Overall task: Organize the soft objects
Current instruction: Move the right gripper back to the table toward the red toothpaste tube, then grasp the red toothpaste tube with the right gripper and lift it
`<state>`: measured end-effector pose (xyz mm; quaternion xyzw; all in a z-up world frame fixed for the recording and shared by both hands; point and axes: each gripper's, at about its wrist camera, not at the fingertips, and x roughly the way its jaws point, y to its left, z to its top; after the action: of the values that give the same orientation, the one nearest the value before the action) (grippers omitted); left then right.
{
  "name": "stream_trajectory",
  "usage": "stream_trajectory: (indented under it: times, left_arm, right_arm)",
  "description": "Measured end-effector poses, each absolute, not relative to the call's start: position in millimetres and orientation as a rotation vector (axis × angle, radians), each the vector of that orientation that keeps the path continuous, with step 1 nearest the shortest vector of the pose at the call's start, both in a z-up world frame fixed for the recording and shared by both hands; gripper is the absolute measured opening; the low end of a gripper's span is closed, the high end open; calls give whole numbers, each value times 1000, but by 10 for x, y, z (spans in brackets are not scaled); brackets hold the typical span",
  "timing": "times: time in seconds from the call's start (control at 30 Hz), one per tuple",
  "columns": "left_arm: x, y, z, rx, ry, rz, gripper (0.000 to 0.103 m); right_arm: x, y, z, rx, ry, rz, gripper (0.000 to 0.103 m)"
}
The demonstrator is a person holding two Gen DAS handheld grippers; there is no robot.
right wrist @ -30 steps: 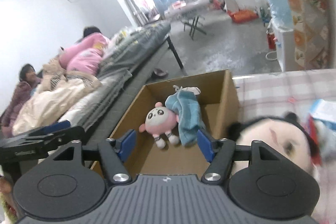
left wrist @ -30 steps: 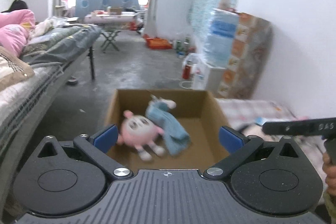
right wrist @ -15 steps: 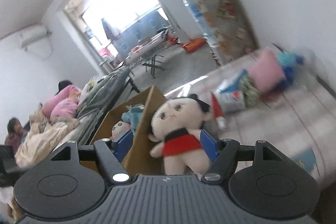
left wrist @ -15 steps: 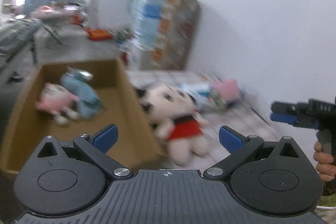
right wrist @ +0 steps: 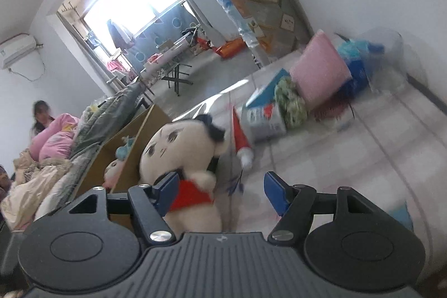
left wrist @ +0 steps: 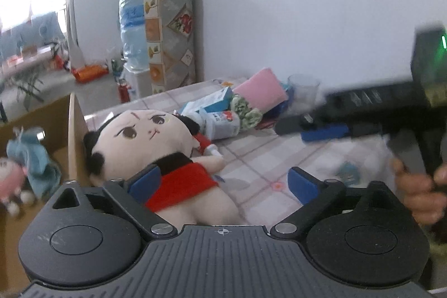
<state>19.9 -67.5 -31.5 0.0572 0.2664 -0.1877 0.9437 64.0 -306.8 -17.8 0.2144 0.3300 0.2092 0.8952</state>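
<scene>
A plush doll [left wrist: 156, 155] with a pale face, black hair and red dress lies on the checked bed cover, against the side of a cardboard box [left wrist: 73, 141]. It also shows in the right wrist view [right wrist: 181, 158]. My left gripper [left wrist: 223, 183] is open, its left finger over the doll's dress. My right gripper [right wrist: 220, 189] is open and empty, just right of the doll. The right gripper shows blurred in the left wrist view [left wrist: 363, 113]. In the box lie a pink plush [left wrist: 11, 180] and a blue plush [left wrist: 33, 158].
A pile lies further along the bed by the wall: a pink pillow [left wrist: 261, 92], tissue packs [left wrist: 220, 122], a green floral bundle [right wrist: 290, 105], a Santa hat [right wrist: 240, 136] and blue items [right wrist: 354, 60]. A patterned rolled mattress [left wrist: 170, 32] stands beyond. People sit on another bed [right wrist: 50, 130].
Both grippers swung right from over the box to the bed. The doll now lies close in front of both, and the pile by the wall has come into view.
</scene>
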Motion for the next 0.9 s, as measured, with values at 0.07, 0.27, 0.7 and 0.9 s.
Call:
stream_trajectory:
  times: [0.07,0.27,0.7,0.9]
  left_arm:
    - [317,-776,-385,166,553,-361,84]
    - [580,-848,-580,181,630,-343,66]
    - [667,-640,-650,80,678,-365,64]
    - [689,-600,-657,78,673,-365,64]
  right_arm:
    - [862,-3005,-207,425,694,416,49]
    - [1491,-2773,-464,389,796,451,34]
    - [2020,-2287,-837,198,909,465,13]
    - [2051,-2369,-873,266,931,472,12]
